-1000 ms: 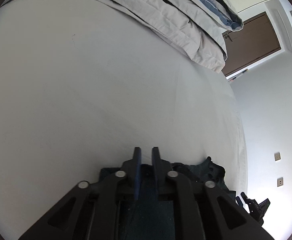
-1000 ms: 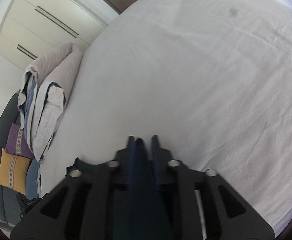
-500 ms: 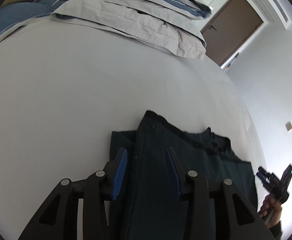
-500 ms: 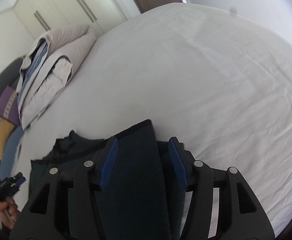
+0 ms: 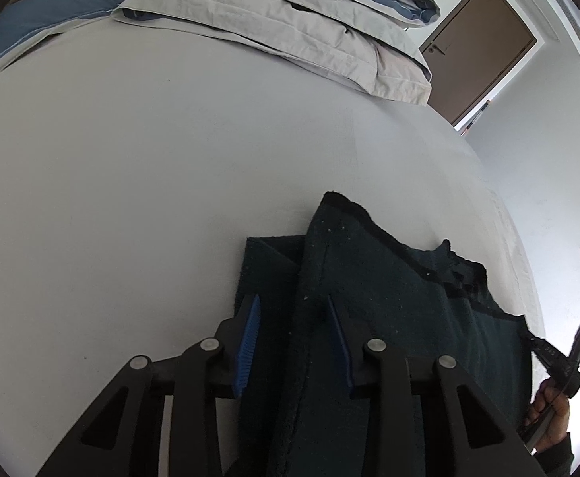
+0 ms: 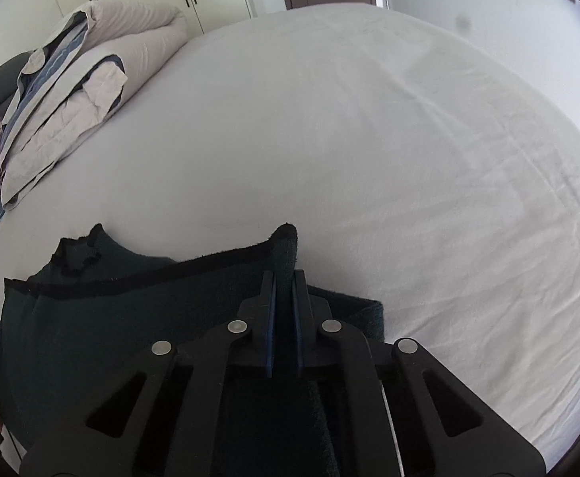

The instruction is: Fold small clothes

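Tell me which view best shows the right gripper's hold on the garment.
Right wrist view: the right gripper is shut on a raised fold of the dark garment, cloth visibly pinched between its pads. The left wrist view catches only that gripper's side at the frame edge, its grip hidden.

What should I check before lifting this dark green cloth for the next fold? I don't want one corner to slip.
1. Right gripper shut on the dark green fleece cloth: ok, a raised fold sits pinched between the pads.
2. Left gripper gripping: not ok, its jaws are closing around a ridge of cloth but the pads stand apart from it.
3. White bed sheet free ahead: ok.
4. Folded grey duvet apart from the cloth: ok.
5. Layers caught in each grip: cannot tell.
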Demonstrator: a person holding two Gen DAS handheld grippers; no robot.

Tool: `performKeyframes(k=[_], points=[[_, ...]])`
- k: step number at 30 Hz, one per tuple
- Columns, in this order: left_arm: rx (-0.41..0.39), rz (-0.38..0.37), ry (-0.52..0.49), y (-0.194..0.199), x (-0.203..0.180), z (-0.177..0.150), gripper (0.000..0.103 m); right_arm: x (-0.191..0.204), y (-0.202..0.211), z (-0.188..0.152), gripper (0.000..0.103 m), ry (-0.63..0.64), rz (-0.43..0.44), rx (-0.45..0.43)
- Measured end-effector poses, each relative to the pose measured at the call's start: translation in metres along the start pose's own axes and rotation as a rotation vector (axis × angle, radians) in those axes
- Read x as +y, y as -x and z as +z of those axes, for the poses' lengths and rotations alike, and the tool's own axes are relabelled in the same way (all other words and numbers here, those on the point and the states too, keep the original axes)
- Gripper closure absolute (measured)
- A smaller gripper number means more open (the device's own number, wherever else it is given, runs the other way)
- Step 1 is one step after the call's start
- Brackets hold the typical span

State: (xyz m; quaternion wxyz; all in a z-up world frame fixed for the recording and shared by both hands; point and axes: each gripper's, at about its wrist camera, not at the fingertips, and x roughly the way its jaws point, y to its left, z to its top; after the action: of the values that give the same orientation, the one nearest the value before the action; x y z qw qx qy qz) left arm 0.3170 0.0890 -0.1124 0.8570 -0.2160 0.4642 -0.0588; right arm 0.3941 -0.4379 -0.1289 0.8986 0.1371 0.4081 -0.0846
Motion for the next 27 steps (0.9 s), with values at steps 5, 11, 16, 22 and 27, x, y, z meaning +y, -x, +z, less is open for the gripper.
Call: performKeyframes(k=[5,11,16,22,27], points=[[-0.022,0.065,-0.054,-0.005,-0.008,-0.008,0.069,-0.003,0.017,0.003,0.098,0.001,-0.016,-0.058],[-0.059,0.08,-0.055,-0.005,-0.007,-0.014,0.069,-0.011,0.028,0.007,0.098,-0.013,-0.012,-0.097],[-0.082,0.08,-0.043,-0.005,-0.005,-0.017,0.069,-0.016,0.023,0.009,0.098,-0.009,-0.034,-0.091],[-0.119,0.085,-0.039,-0.006,-0.003,-0.022,0.069,-0.024,-0.006,0.007,0.098,-0.038,-0.057,-0.042],[-0.127,0.082,-0.04,-0.008,-0.003,-0.023,0.069,-0.04,-0.007,0.011,0.073,-0.097,-0.016,0.004]])
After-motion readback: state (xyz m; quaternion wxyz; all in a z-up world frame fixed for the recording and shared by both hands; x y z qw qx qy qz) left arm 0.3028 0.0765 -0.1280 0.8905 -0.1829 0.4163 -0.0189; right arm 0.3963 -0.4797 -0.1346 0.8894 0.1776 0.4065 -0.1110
